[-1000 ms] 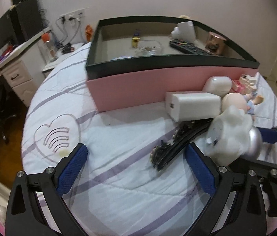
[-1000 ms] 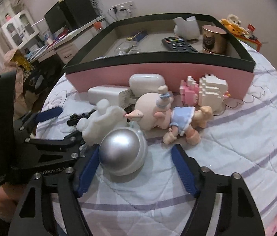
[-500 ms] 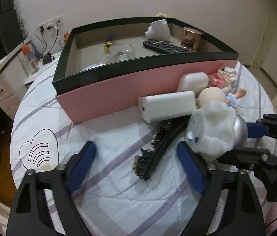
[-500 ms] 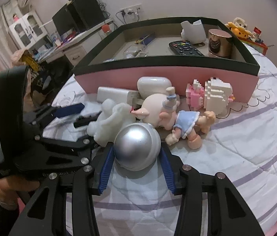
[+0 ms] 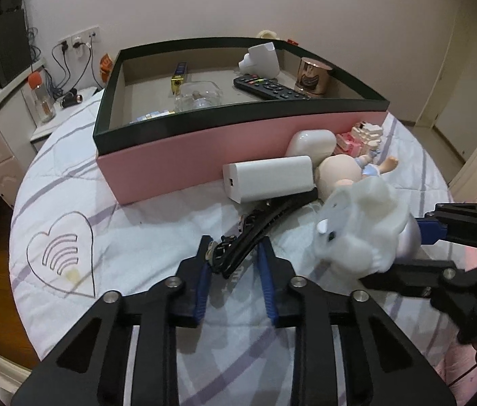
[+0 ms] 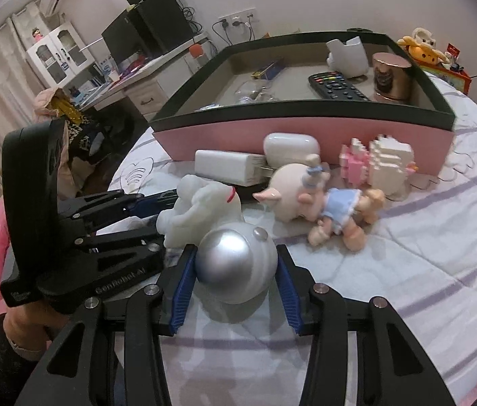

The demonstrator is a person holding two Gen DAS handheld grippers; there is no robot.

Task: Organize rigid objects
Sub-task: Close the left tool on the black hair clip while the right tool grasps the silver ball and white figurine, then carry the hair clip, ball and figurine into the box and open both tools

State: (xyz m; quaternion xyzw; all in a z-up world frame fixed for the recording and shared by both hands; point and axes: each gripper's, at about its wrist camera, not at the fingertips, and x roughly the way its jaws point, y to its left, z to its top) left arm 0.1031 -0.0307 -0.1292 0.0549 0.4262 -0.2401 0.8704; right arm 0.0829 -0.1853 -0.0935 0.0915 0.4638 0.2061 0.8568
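Meanwhile, my right gripper (image 6: 235, 270) clamps the silver-domed toy (image 6: 235, 264), my left gripper (image 5: 235, 253) pinches the black clip (image 5: 258, 230); the box (image 5: 204, 155) holds several items, and several more wait outside.

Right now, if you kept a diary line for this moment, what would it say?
left tongs: shut on black hair clip | right tongs: shut on silver-domed white toy | pink box: behind, both items still outside

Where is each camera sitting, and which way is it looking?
Left wrist: on the left gripper, looking along its fingers at the black hair clip and pink box; right gripper at right.
Right wrist: on the right gripper, facing the silver-and-white toy it squeezes; left gripper and a hand at left.
Both show the box, toy, doll, white power bank.
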